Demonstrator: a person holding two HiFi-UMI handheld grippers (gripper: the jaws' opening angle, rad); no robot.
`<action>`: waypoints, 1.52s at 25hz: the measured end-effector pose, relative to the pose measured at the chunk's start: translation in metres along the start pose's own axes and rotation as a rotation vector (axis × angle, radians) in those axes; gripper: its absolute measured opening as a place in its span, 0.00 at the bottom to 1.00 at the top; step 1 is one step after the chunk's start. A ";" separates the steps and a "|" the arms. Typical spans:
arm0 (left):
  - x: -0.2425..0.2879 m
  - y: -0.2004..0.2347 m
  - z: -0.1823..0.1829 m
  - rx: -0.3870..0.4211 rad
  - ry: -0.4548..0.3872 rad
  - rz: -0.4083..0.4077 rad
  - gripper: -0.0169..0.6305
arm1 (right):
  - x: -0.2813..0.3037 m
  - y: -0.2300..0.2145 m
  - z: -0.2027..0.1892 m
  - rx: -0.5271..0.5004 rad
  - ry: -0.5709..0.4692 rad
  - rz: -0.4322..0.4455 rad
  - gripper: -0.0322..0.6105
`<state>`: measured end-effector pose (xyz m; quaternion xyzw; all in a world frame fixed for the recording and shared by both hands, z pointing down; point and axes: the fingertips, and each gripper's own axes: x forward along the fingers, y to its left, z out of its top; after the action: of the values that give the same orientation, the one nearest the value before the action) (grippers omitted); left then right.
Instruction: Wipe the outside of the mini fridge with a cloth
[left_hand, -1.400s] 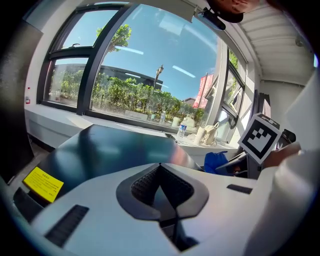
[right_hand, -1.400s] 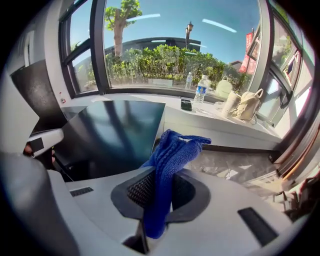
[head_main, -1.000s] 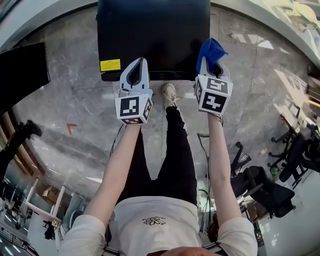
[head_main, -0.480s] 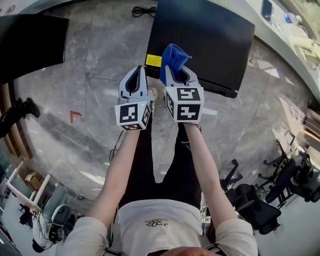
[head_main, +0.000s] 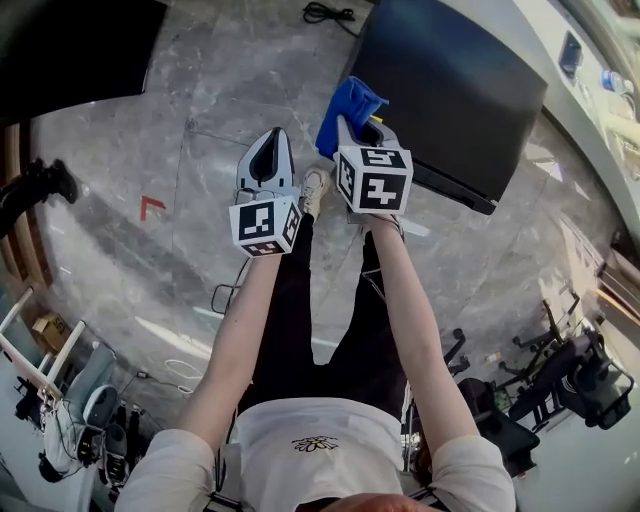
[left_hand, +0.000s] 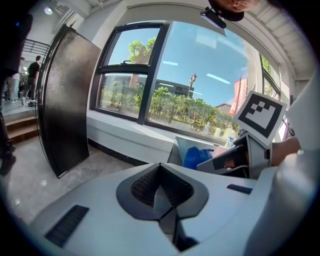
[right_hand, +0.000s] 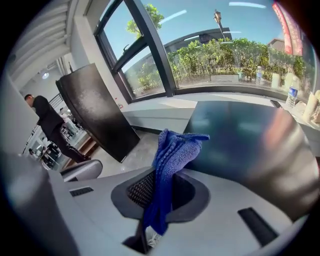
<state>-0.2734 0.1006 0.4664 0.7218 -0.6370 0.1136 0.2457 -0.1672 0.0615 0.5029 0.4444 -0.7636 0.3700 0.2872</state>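
The black mini fridge (head_main: 455, 90) stands on the grey floor at the upper right of the head view; its dark top (right_hand: 250, 140) fills the right of the right gripper view. My right gripper (head_main: 357, 125) is shut on a blue knitted cloth (head_main: 348, 110) and hangs just off the fridge's near left corner. The cloth (right_hand: 170, 165) sticks up from between the jaws. My left gripper (head_main: 270, 158) is shut on nothing, held over bare floor to the left of the right one. From the left gripper view I see the cloth (left_hand: 197, 156) and the right gripper's marker cube (left_hand: 260, 117).
A second black cabinet (head_main: 70, 50) stands at the upper left; it shows as a tall dark slab (left_hand: 67, 100) by the window. A black cable (head_main: 325, 12) lies on the floor by the fridge. Office chairs (head_main: 560, 385) crowd the lower right. A person (right_hand: 50, 127) stands far left.
Both grippers have swung left relative to the fridge: the right one with the cloth went from the fridge's front right to its left corner. The left gripper now hangs over bare floor.
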 end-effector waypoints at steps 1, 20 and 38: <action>0.001 -0.004 -0.001 0.001 0.002 -0.008 0.03 | 0.000 -0.005 -0.004 -0.007 0.011 -0.013 0.15; 0.045 -0.167 -0.015 0.082 0.045 -0.201 0.03 | -0.081 -0.153 -0.056 0.024 0.033 -0.164 0.15; 0.056 -0.343 -0.048 0.137 0.083 -0.358 0.03 | -0.177 -0.305 -0.111 0.084 0.041 -0.323 0.15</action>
<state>0.0772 0.0997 0.4624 0.8335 -0.4784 0.1408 0.2380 0.1943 0.1339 0.5238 0.5651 -0.6602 0.3596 0.3398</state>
